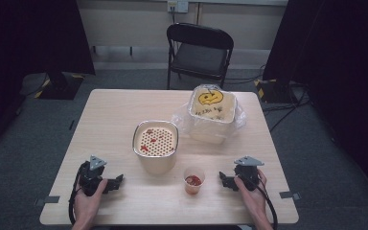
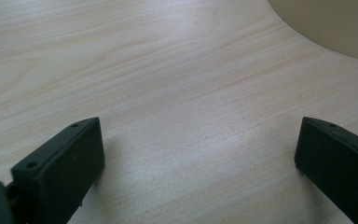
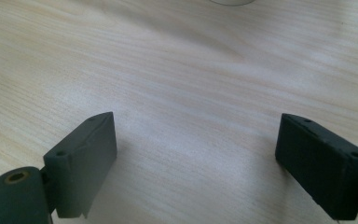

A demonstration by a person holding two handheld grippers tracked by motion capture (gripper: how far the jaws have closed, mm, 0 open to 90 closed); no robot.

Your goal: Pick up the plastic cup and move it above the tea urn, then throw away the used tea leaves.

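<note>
A cream square container (image 1: 155, 155) with a perforated insert and red bits stands mid-table. In front of it is a small clear cup (image 1: 193, 181) holding something red. My left gripper (image 1: 118, 182) rests low on the table at the front left, open, pointing right toward the container. In the left gripper view its jaws (image 2: 200, 135) stand wide apart over bare wood, with the container's wall (image 2: 326, 23) at the top right. My right gripper (image 1: 223, 179) lies right of the cup, open, pointing left. Its jaws (image 3: 198, 126) hold nothing, and the cup's base (image 3: 233, 1) peeks in at the top.
A tub with a pumpkin-face lid (image 1: 212, 103) sits in a clear plastic bag at the back right of the table (image 1: 110, 110). A black folding chair (image 1: 199, 50) stands beyond the far edge. Dark curtains flank the room.
</note>
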